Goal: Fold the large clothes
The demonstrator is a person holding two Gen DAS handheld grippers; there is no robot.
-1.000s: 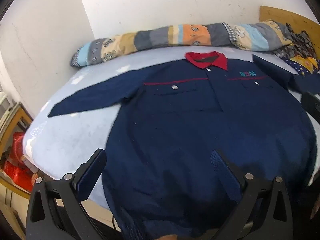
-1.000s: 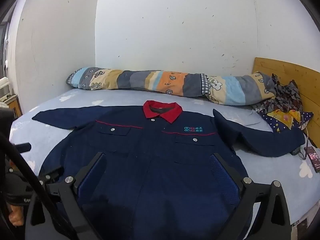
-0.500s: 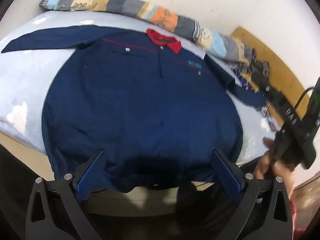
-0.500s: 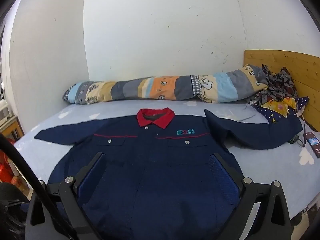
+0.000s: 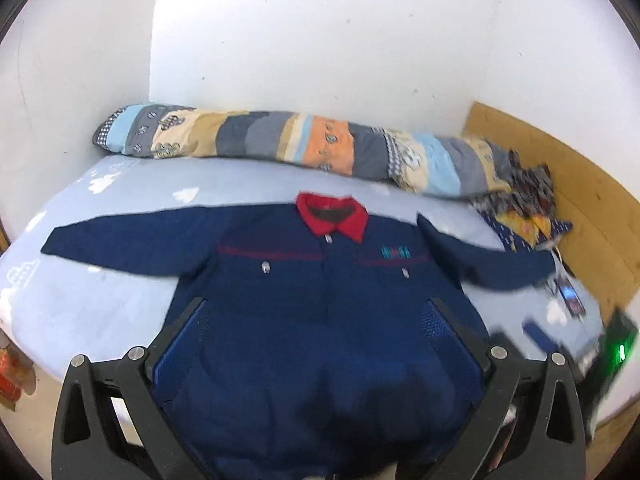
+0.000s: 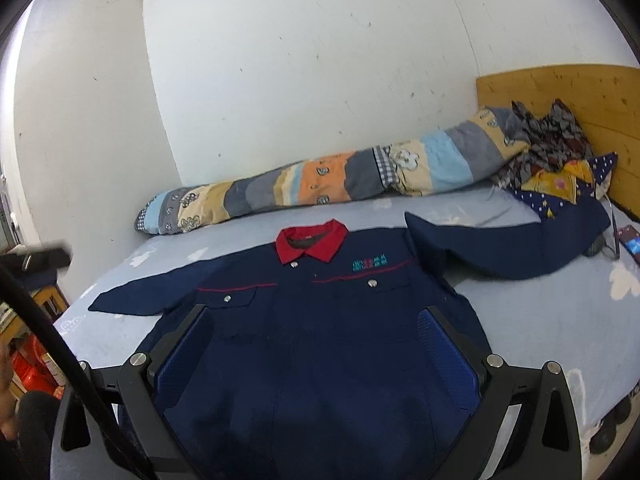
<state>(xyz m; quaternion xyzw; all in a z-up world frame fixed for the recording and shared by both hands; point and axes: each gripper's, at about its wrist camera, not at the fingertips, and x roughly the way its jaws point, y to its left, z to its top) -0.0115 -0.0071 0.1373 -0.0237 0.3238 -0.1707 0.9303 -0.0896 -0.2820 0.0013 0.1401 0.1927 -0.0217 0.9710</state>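
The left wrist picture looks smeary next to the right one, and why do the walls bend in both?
Left wrist view: motion blur smears the jacket logo, the rolled quilt and the right edge, where a green light streaks. Right wrist view: sharper; the jacket's buttons and the phone read clearly. Both views: the fisheye lens bows walls and bed, with black corners.

My left view smears with motion blur; my right stays sharper, evenly bright, with fisheye-curved dark corners.

text: none legible | jacket (image 6: 320,360) chest: teal embroidered logo (image 6: 370,265), characters too blurred to read
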